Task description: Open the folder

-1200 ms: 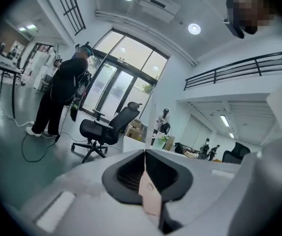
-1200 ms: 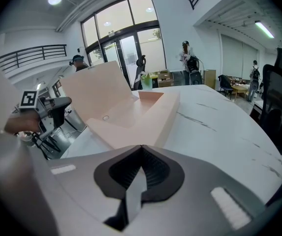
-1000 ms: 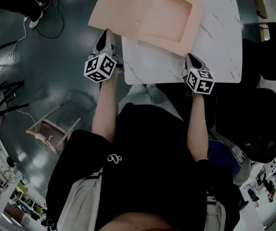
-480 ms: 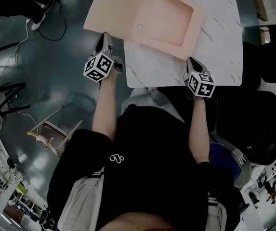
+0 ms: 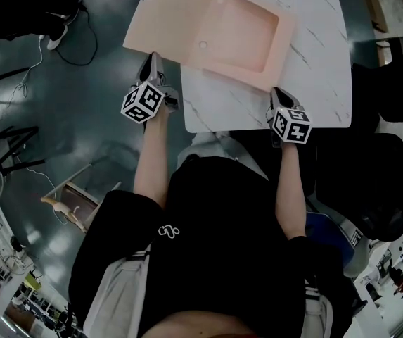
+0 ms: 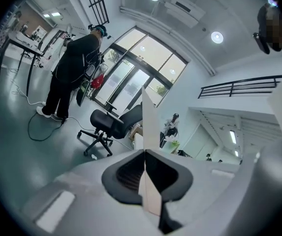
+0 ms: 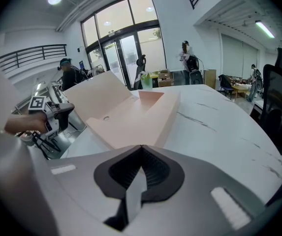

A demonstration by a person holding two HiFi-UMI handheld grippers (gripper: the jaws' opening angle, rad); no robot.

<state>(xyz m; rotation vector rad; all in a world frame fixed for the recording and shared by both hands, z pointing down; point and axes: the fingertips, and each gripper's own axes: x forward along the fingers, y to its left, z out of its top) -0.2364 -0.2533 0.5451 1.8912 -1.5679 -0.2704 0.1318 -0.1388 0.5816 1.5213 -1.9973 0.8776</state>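
A peach folder (image 5: 240, 37) lies open on the white marble table (image 5: 314, 69), its shallow tray facing up. Its cover (image 5: 173, 27) is swung out to the left and hangs past the table's left edge. My left gripper (image 5: 152, 56) is shut on the near edge of that cover; in the left gripper view the thin peach sheet (image 6: 149, 127) stands edge-on between the jaws of the left gripper (image 6: 144, 151). My right gripper (image 5: 278, 91) rests at the table's near edge by the folder's near right corner, jaws together. In the right gripper view, the folder (image 7: 131, 117) lies just ahead of the right gripper (image 7: 141, 146).
A black office chair (image 5: 377, 167) stands right of the table. A wooden chair (image 5: 74, 189) and cables (image 5: 67, 41) lie on the floor to the left. In the left gripper view a person in black (image 6: 74, 77) stands beside a swivel chair (image 6: 106, 124).
My left gripper has shifted a little left and down with the cover, which now lies further open. The right gripper has kept still.
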